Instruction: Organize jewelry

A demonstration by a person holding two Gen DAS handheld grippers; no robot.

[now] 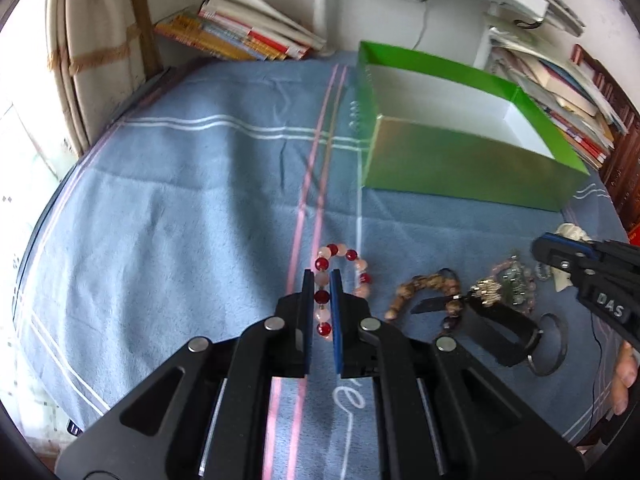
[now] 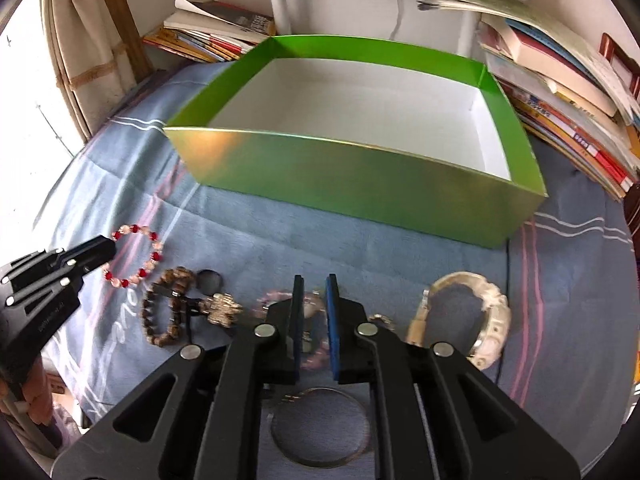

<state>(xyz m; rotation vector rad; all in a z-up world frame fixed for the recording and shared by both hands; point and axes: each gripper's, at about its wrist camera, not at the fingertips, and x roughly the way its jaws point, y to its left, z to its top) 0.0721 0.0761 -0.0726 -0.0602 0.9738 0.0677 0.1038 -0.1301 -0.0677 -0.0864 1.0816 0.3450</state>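
Left gripper [image 1: 321,280] jaws clamp the red-and-pink bead bracelet [image 1: 343,276] between them

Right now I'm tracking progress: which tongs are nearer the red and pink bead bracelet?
Left. The left tongs are closed on the red and pink bead bracelet. The right tongs are off to the side, over a blurred pinkish bracelet, with a brown bead bracelet between.

We see daylight from left, window side blown out past pale curtain [image 1: 68,52]. Glossy green cardboard box [image 2: 360,184] w/ warm orange glare on near wall. Blue towel-like cloth [image 1: 180,208] evenly lit, soft shadows. Strong fisheye bend + dark vignette at corners. Pink translucent bead bracelet [image 2: 312,320] blurred; box edges smeared in left view.
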